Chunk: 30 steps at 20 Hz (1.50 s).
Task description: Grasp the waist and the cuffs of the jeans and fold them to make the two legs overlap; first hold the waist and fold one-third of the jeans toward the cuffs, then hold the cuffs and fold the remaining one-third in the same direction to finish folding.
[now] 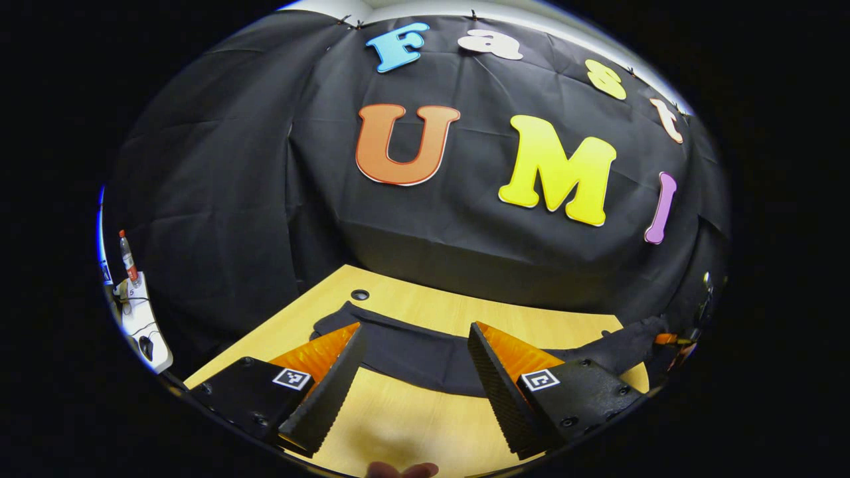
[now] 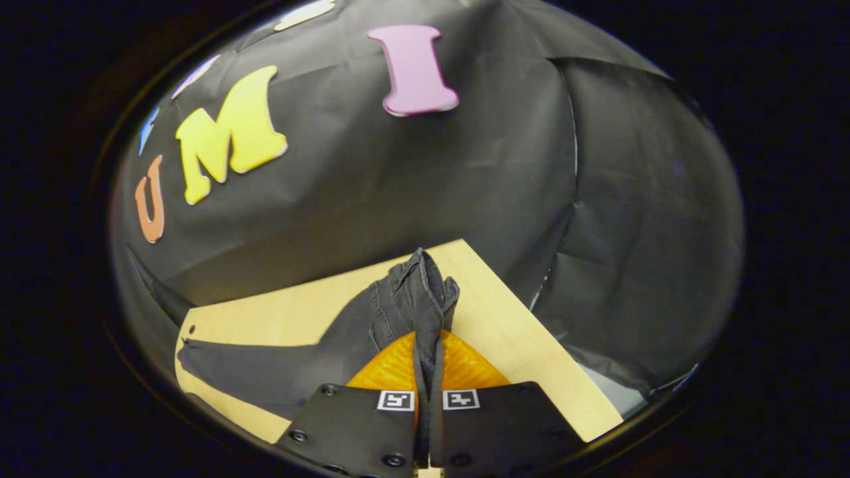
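The left tool (image 1: 415, 345) stands released, its two fingers spread wide with bare tabletop (image 1: 412, 418) between them, hovering above the wood and touching nothing. Just ahead of its tips one pair of dark jeans (image 1: 418, 355) lies flat across the tabletop, stretching off to either side. A fingertip (image 1: 402, 470) of the person's hand peeks in under the left tool.

The right tool (image 2: 428, 345) is clenched on the jeans (image 2: 372, 322), both fingers pressing a bunched, seamed fold that rises up ahead of the tips. From that grip the cloth trails away to the tool's left, flat on the tabletop (image 2: 511, 332).

The left gripper view adds a round hole (image 1: 359, 295) in the tabletop beyond the jeans, and off to the tool's far left one bottle (image 1: 127, 255) with a red cap above a white stand (image 1: 146, 332). The right gripper view gives the tabletop's corner ahead of the tool.
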Available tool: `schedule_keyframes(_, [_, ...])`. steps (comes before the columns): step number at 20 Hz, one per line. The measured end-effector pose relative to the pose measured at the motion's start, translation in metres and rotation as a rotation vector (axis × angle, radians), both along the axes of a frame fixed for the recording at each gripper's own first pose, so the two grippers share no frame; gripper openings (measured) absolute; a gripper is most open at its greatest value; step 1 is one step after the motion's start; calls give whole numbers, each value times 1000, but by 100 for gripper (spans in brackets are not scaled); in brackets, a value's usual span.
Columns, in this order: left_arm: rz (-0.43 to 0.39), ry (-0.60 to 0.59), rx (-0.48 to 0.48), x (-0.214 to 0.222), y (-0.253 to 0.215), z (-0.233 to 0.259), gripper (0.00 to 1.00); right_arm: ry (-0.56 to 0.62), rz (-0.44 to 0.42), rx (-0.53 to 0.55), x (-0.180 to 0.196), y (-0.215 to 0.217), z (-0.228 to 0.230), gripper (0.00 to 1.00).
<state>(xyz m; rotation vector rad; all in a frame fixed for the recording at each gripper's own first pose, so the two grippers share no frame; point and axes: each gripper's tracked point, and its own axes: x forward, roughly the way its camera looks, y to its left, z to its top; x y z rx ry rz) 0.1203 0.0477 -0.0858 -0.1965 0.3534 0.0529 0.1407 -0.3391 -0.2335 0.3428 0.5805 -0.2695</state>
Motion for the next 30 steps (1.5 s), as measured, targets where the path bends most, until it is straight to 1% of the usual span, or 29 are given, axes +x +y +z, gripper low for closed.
schedule_keyframes(3, [13,-18,-11,-7,32,-4,99,-61,57,-46,10,69,57,1])
schedule_keyframes(6, [27,-20,-57,-18,59,-13,99,-104,142,-89,25,149,90,0])
schedule_keyframes(8, [43,-16,-79,-25,79,-17,99,-124,211,-98,37,209,96,0])
schedule_keyframes(10, [61,-19,-87,-34,98,-17,99,-123,274,-91,45,265,90,1])
schedule_keyframes(13, [90,-24,-75,-43,125,-19,99,-91,347,-101,55,337,67,0])
schedule_keyframes(14, [97,-25,-69,-44,133,-18,99,-81,368,-121,58,358,55,1])
schedule_keyframes(15, [107,-36,-54,-46,143,-15,99,-70,393,-148,60,376,43,5])
schedule_keyframes(16, [117,-46,-30,-46,153,-12,99,-53,417,-170,59,396,27,1])
schedule_keyframes(19, [136,-66,14,-51,178,-7,99,21,492,-222,57,448,-29,1])
schedule_keyframes(22, [168,-71,59,-49,197,-6,99,110,544,-267,54,476,-91,0])
schedule_keyframes(24, [176,-65,40,-49,202,-6,98,155,559,-290,55,484,-116,0])
schedule_keyframes(25, [181,-69,32,-51,202,-7,98,166,565,-311,56,484,-121,0])
schedule_keyframes(27, [189,-62,32,-48,204,-13,99,201,584,-355,51,493,-134,4])
schedule_keyframes(28, [188,-56,32,-46,203,-16,99,197,602,-368,50,498,-138,6])
schedule_keyframes(29, [186,-51,32,-43,204,-19,99,196,623,-373,48,504,-137,10])
schedule_keyframes(30, [182,-48,34,-43,203,-22,98,187,653,-343,46,513,-139,15])
